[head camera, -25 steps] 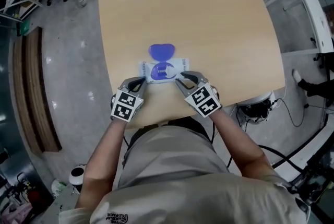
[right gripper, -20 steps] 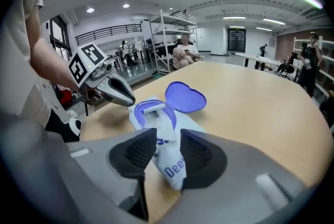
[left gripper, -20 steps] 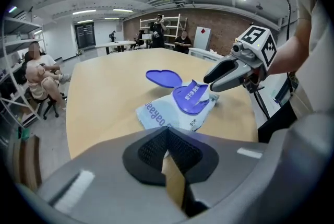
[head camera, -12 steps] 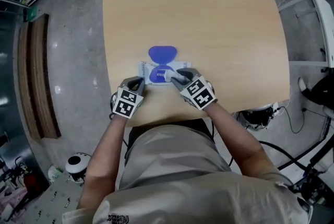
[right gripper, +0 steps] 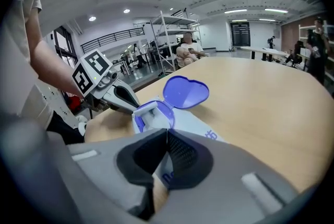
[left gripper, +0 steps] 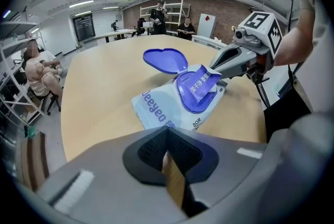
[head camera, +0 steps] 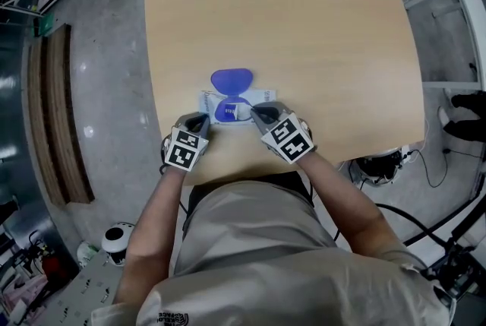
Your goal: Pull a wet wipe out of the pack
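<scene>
Right gripper point(head camera: 254, 112), closed, at pack point(head camera: 262, 96) near table edge point(head camera: 231, 165), open tabletop point(head camera: 304, 28) beyond

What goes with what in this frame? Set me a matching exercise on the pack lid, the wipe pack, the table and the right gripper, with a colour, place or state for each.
Things:
1. pack lid
2. wipe pack
3. table
4. right gripper

Colour, place or state:
A. light wood
B. shut, tip at the wipe pack's opening
C. purple-blue, flipped open
D. pale blue, lying flat

Pairs: 1-C; 2-D; 3-A; 4-B
</scene>
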Demonstrator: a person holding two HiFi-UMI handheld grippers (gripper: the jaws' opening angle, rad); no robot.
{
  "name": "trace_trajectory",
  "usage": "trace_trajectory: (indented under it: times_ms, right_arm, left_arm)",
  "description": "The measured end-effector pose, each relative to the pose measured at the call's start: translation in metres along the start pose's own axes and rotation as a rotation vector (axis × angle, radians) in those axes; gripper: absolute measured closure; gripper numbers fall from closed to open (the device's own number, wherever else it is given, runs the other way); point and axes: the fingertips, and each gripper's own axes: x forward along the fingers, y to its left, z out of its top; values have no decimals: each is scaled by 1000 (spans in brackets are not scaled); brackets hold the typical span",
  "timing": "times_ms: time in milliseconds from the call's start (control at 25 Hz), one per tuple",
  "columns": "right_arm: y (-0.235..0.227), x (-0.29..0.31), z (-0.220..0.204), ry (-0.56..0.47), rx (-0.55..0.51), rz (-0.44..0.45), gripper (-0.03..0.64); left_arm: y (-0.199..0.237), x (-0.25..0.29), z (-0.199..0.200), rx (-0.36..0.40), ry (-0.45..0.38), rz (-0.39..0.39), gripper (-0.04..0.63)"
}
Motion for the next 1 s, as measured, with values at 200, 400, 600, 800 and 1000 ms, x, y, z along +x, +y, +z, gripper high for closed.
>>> trace_trajectory:
  times_ms: [200,400,600,800,1000]
  right_arm:
    - [-7,-10,2,-22,23,-18,614]
    - [-18,-24,-1,-40,40,-49,614]
    - [-34,-35,-7,-52,62,-88,614]
    - [-48,-47,-10,-67,84,-125,614]
    - [-62,-56,-17,-74,96,-160,614]
  left_arm:
    - [0,1,0,-7,10,9,589]
    - [-1,2,-2,3,20,14,589]
    - [-2,4,-1,10,28,21,589]
    - [-3,5,-2,15,35,31,589]
    - [-3,7,-4,15,41,33,589]
